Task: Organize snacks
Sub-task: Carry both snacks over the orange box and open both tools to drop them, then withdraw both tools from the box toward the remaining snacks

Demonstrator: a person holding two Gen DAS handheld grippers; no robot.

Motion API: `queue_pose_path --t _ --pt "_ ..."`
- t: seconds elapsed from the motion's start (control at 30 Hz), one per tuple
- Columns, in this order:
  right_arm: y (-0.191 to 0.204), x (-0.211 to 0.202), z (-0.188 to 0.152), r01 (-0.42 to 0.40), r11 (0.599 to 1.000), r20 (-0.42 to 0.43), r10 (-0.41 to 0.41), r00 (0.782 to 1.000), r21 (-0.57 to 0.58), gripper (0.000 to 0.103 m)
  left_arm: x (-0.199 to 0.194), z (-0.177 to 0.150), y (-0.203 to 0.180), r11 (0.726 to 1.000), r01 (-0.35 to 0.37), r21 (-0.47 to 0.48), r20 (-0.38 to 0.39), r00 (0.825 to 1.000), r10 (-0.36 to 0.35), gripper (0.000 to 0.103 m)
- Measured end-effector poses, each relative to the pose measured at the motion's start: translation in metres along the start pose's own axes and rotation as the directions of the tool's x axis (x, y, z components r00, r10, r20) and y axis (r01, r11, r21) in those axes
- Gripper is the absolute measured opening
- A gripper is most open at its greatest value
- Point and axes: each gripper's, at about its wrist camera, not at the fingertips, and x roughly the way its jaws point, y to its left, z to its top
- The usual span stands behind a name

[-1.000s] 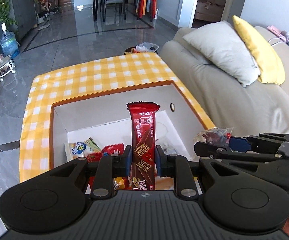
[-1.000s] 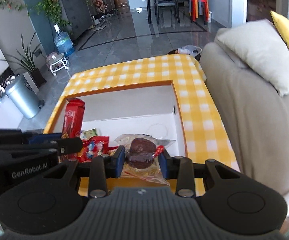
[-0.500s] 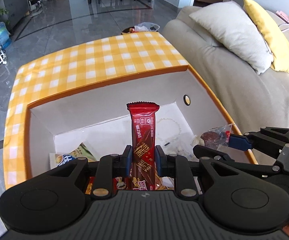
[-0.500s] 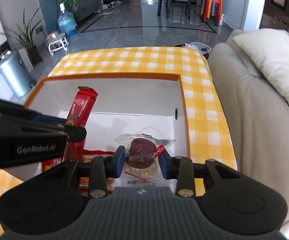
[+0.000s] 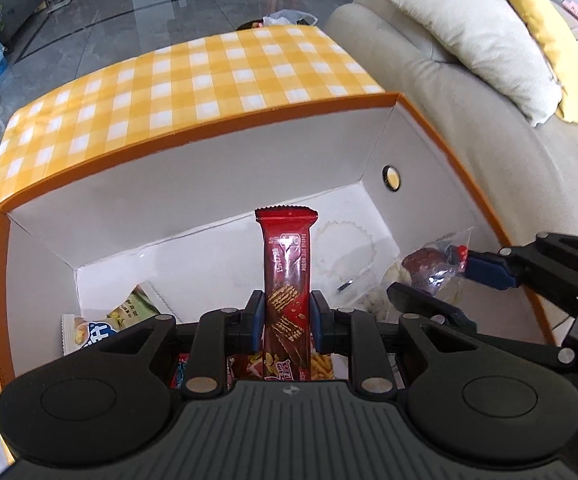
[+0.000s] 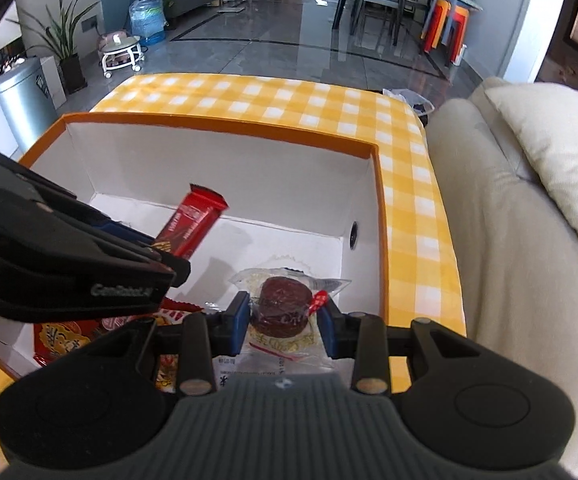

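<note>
My left gripper [image 5: 285, 322] is shut on a red chocolate wafer bar [image 5: 287, 264], held upright over the open white box with an orange rim [image 5: 193, 136]. The bar also shows in the right wrist view [image 6: 191, 224]. My right gripper [image 6: 283, 322] is shut on a clear packet with a round brown cake [image 6: 285, 304], held over the box's right side; it shows in the left wrist view [image 5: 429, 260] too. Several snack packets lie on the box floor, among them a green and blue bag [image 5: 105, 324] and a red packet [image 6: 63, 338].
The box [image 6: 217, 124] sits on a table with a yellow checked cloth [image 5: 193, 68]. A beige sofa [image 5: 501, 120] with a grey cushion [image 5: 477, 36] stands close on the right. A metal bin [image 6: 25, 100] and water bottle [image 6: 147, 14] stand on the floor at far left.
Both grippers have moved forward and down over the box with their snacks still held. The box now fills more of both views.
</note>
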Motion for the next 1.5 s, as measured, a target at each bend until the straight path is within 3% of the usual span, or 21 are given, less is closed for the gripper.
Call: queue_pose_path --t 0.3,0.4,0.57,0.63,0.93,1.23,1.5 --pt "0.006 0.002 0.000 0.019 0.999 -0.004 -0.019 1.000 -0.039 0.035 -0.001 -0.003 0.002 0.999 -0.030 -0.011 0.004 1.000 0.030 0.026" --pt "0.003 0.002 0.001 0.009 1.000 -0.007 -0.009 1.000 -0.023 0.038 -0.007 -0.003 0.001 0.999 -0.044 -0.011 0.026 0.999 0.045 0.034" --pt "0.001 -0.011 0.003 0.007 1.000 0.031 -0.007 1.000 -0.012 0.050 -0.029 -0.007 0.000 0.998 -0.058 -0.016 0.111 0.992 0.060 0.058" --pt "0.002 -0.018 0.004 0.005 1.000 0.049 -0.004 0.999 -0.001 0.061 -0.040 -0.009 -0.001 0.998 -0.065 -0.025 0.141 0.988 0.068 0.063" --pt "0.006 -0.061 0.001 -0.019 0.998 0.123 0.010 0.992 0.066 0.083 -0.101 -0.023 -0.006 0.995 -0.078 -0.069 0.280 0.955 0.095 0.085" --pt "0.009 -0.115 -0.015 -0.024 0.993 0.224 -0.002 0.975 0.116 0.095 -0.153 -0.057 -0.006 0.988 -0.095 -0.125 0.390 0.911 0.137 0.086" --pt "0.005 -0.151 -0.050 -0.016 0.984 0.266 -0.032 0.963 0.177 0.095 -0.178 -0.102 -0.013 0.985 -0.121 -0.124 0.407 0.899 0.161 0.087"
